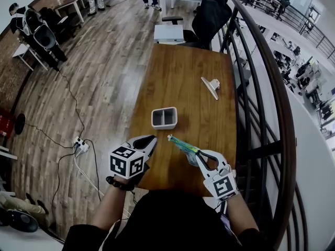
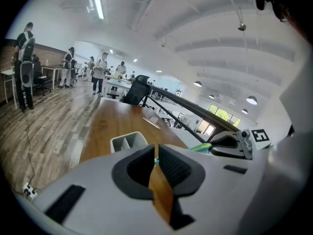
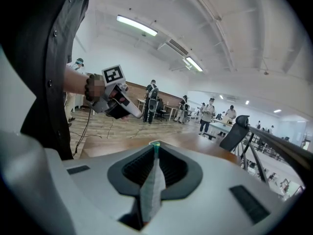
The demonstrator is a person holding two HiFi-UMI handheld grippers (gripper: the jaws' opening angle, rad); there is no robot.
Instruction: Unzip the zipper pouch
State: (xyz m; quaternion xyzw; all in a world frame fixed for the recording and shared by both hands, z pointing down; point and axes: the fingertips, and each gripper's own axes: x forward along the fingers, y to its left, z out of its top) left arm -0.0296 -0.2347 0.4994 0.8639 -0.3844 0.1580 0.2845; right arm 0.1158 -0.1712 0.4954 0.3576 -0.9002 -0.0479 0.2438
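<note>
Fingers on our right gripper (image 1: pixel 198 153) are clamped on the pouch (image 1: pixel 181 145). So the task's thing is held above the desk (image 1: pixel 183 72), near its 6 o'clock edge, with the free end pointing out toward 10 o'clock from the grip. In the right gripper view the pale mesh fabric stands edge-on between the pads, and its teal end pokes out past the tips. We judge it is held this way so that one end is anchored in the air and the other is offered to the opposite hand. That gives the zipper something to pull against.

Our left gripper (image 1: pixel 152 140) hangs at 9 o'clock of that free end, just apart from it in the head view. Its fingers are together, with only a thin slit between the pads. A sliver of teal shows through the slit in the left gripper view. We read it as the pouch beyond the tips rather than something pinched, though we cannot be sure. The pull is too small for us to find.

By our reckoning the unzipping has not begun. The next move calls for the left fingers to part and close on the pull.

A grey bin (image 1: pixel 164 117) stands at 12 o'clock of the grippers and a clip (image 1: pixel 211 87) at 1 o'clock, both well apart from the work.
</note>
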